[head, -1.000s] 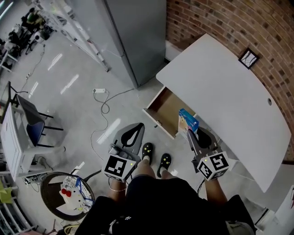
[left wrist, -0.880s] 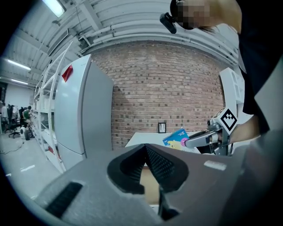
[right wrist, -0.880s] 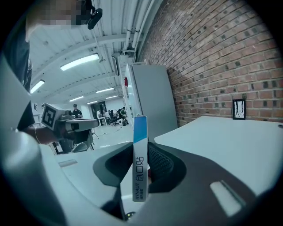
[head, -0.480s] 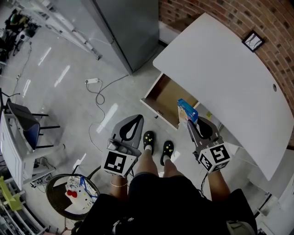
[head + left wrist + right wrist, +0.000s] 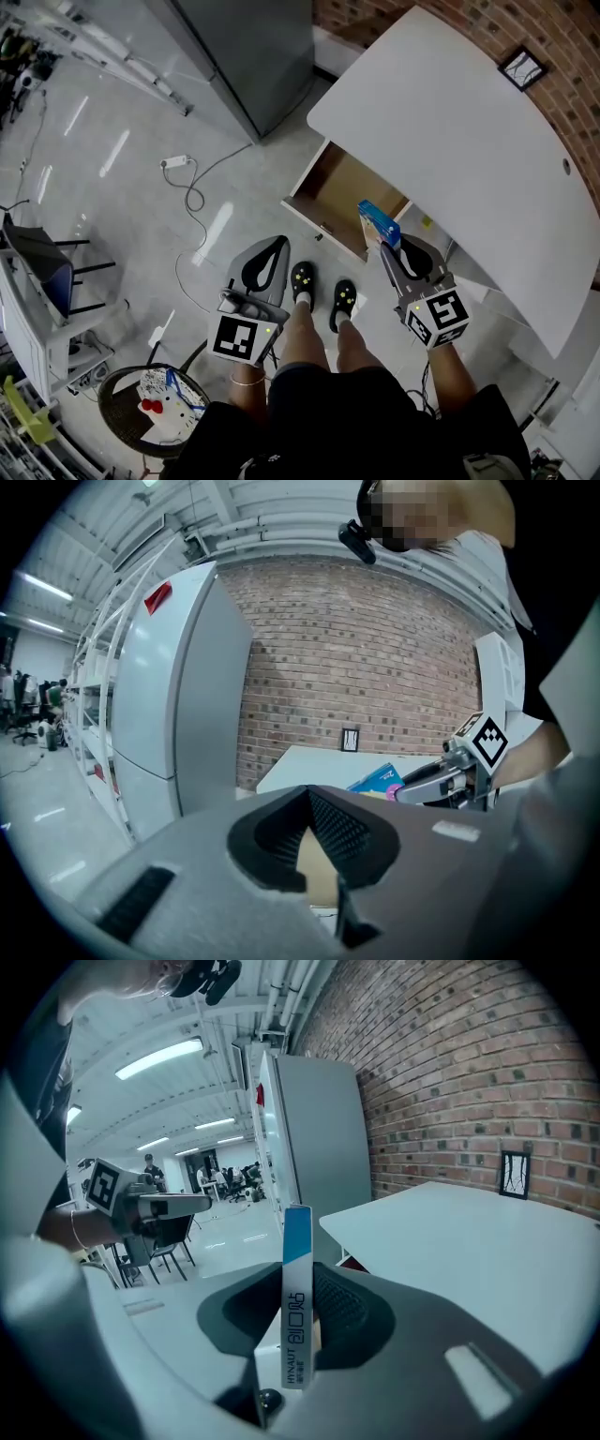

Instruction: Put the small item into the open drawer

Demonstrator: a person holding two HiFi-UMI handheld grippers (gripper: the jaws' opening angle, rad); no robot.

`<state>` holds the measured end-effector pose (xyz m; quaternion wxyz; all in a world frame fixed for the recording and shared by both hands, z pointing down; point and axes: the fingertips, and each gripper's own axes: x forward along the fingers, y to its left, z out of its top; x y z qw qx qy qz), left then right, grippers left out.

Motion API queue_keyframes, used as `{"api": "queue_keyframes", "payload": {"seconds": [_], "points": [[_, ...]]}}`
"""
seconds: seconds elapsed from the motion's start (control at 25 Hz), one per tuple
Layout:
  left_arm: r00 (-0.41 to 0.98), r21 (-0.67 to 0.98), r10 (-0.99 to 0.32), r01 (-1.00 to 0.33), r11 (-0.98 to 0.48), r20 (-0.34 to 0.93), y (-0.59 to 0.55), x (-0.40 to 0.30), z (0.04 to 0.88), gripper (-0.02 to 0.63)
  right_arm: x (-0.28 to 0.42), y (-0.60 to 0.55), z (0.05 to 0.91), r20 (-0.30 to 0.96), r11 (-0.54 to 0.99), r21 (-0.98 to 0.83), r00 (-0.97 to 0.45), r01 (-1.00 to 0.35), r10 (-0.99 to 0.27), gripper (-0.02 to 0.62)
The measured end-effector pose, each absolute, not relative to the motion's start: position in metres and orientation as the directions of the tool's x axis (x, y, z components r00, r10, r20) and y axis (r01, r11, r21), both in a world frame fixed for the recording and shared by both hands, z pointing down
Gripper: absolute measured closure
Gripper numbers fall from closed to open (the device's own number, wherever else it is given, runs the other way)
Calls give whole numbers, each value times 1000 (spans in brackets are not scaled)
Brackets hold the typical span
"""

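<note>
Shift since earlier frame: both grippers sit a little lower, carried along with the person; the desk [image 5: 469, 141] and drawer [image 5: 317, 228] loom slightly larger in the head view.
Right gripper [image 5: 386, 251]: clamped on the small box [image 5: 378, 223], which stands upright and edge-on between its pads.
Small box: blue-and-white carton, held in the air at the drawer's near right corner, not yet inside.
Left gripper [image 5: 272, 258]: jaws apart, nothing between them; it hangs over the floor, left of the person's shoes [image 5: 302, 279].
Drawer: pulled out from under the desk, brown interior, apparently bare.
Step in hand: carrying the box to the drawer; placing not yet done.
Next move, as judged: take the box forward over the front wall, lower it inside, then part the jaws.
Edges: front wall just ahead of the box; desk edge overhangs the drawer's back.
Open room: the drawer's middle and left look free; the white cable [image 5: 192, 187] lies well apart.
</note>
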<state>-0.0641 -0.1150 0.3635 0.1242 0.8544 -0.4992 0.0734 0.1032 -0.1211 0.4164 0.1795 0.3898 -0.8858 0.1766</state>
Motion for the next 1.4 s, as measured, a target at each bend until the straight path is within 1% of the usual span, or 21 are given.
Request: {"api": "queue_keyframes", "payload": {"seconds": [0.6, 1.4], "points": [[490, 155, -824, -872, -464, 286, -125, -74, 423, 609, 92, -138, 471, 528, 646, -126, -602, -753, -599, 489], [515, 176, -803, -857, -484, 300, -139, -81, 469, 609, 73, -152, 539, 611, 674, -96, -578, -732, -541, 489]]}}
